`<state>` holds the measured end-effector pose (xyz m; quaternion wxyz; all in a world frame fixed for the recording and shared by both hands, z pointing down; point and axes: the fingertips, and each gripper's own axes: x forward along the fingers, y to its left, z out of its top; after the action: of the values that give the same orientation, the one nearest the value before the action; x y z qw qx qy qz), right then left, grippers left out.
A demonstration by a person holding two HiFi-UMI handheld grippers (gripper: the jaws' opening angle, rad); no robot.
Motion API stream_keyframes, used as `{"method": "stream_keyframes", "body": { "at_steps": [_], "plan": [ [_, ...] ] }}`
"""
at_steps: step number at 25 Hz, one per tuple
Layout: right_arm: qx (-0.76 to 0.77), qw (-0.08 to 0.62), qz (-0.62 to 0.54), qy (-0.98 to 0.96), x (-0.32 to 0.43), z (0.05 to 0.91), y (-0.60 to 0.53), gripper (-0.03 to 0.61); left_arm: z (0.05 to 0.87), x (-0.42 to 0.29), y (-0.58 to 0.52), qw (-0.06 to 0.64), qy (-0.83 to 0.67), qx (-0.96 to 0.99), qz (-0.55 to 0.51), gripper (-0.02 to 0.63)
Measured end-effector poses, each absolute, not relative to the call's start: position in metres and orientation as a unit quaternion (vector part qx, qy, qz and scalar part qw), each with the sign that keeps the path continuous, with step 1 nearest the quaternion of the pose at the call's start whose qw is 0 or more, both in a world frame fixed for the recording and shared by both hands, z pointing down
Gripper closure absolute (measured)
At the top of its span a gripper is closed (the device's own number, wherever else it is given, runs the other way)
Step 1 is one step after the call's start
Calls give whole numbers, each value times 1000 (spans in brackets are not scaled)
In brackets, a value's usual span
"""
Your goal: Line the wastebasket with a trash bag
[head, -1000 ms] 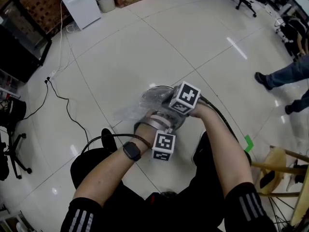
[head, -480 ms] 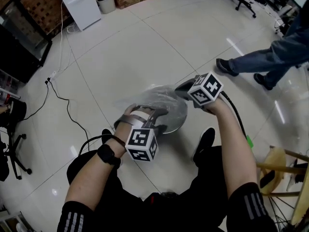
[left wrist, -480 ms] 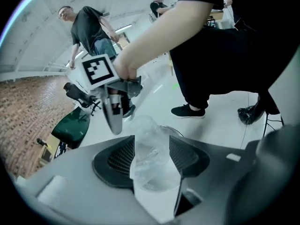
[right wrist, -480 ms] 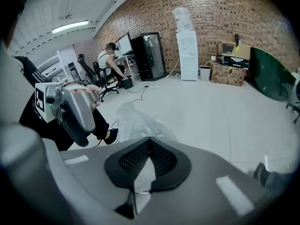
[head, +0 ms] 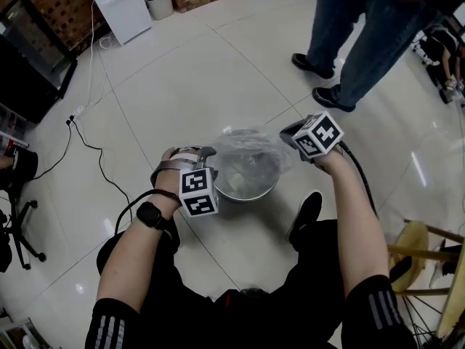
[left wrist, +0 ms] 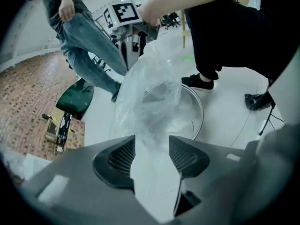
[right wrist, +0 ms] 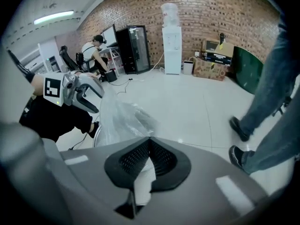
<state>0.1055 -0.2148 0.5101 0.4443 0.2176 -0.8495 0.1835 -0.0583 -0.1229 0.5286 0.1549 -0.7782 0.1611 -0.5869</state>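
A round metal wastebasket [head: 247, 192] stands on the tiled floor in front of me. A clear trash bag [head: 251, 155] is draped over its mouth. My right gripper [head: 288, 131] is at the basket's right side, shut on the bag's edge, and the film comes out of its closed tips [right wrist: 149, 139]. My left gripper [head: 206, 153] is at the basket's left side. Its jaws stand wide apart [left wrist: 152, 142]; the bag [left wrist: 154, 93] runs loosely between them and the pads do not press it. The basket's rim [left wrist: 200, 114] shows behind the film.
A person in jeans [head: 363, 35] walks close behind the basket at the upper right. A wooden stool [head: 415, 247] stands to my right and my shoe [head: 305, 213] is beside the basket. Cables [head: 94, 151] trail on the floor at left, with a white water dispenser [head: 116, 2] beyond.
Both hands have moved apart, left gripper leftward and right gripper rightward, spreading the bag over the basket. The left jaws have opened. The walking person came in from the right.
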Motion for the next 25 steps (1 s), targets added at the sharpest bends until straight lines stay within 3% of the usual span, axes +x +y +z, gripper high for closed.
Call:
{"method": "stream_keyframes", "body": {
  "at_steps": [5, 11, 25],
  "plan": [
    [217, 488, 200, -821, 119, 555, -209, 571, 535, -66, -143, 113, 188, -780, -586, 394],
    [123, 484, 259, -827, 94, 588, -171, 572, 550, -70, -140, 59, 170, -790, -587, 394],
    [44, 537, 239, -808, 71, 605, -133, 569, 562, -62, -128, 53, 143, -789, -595, 394]
  ]
}}
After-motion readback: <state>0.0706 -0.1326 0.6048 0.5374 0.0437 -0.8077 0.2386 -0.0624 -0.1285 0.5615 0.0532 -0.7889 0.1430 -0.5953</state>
